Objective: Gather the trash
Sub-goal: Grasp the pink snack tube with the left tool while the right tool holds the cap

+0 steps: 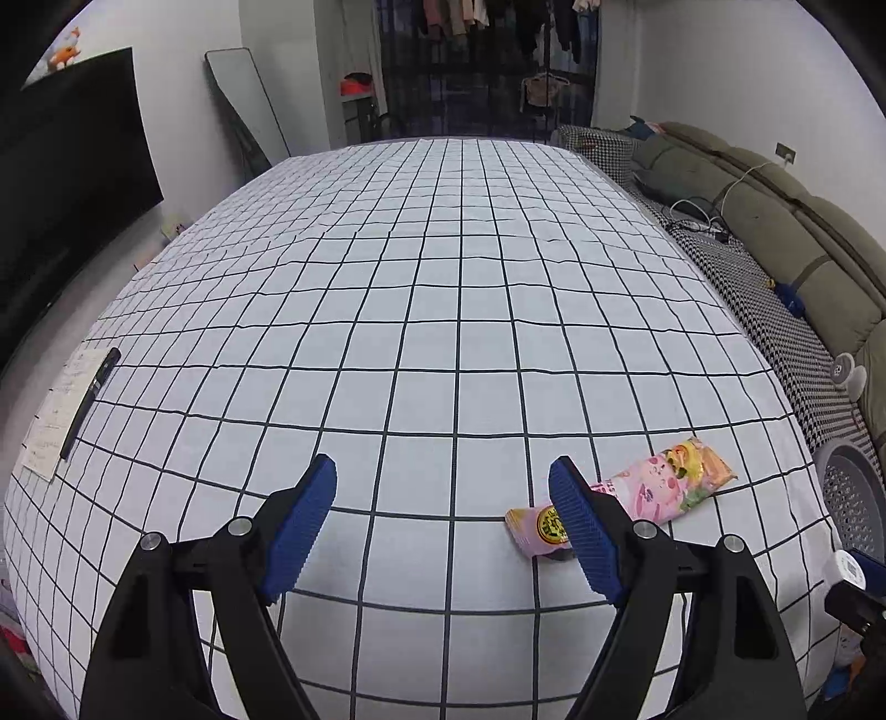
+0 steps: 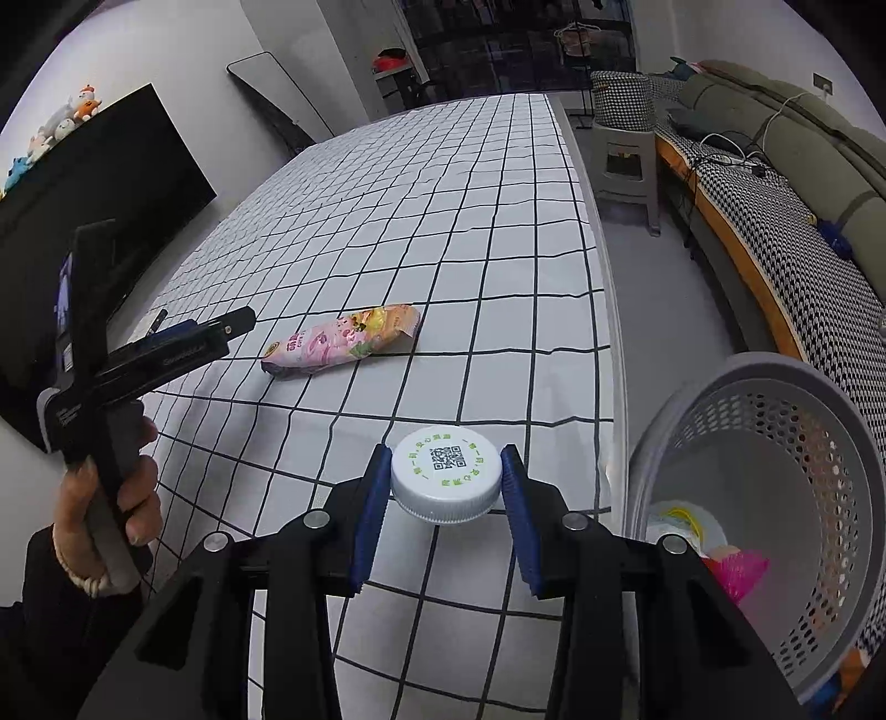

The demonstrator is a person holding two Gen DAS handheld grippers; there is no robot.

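White cap (image 2: 446, 481) clamped upright; pink wrapper (image 2: 342, 342) flat on cloth.

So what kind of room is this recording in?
Most likely a home living room: a sofa runs along one wall, a TV with plush toys on top faces it, and clothes hang at the back. The work happens on a table under a checked cloth.

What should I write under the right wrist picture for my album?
Right gripper holds a white cap beside the grey basket, pink wrapper waiting on the table.
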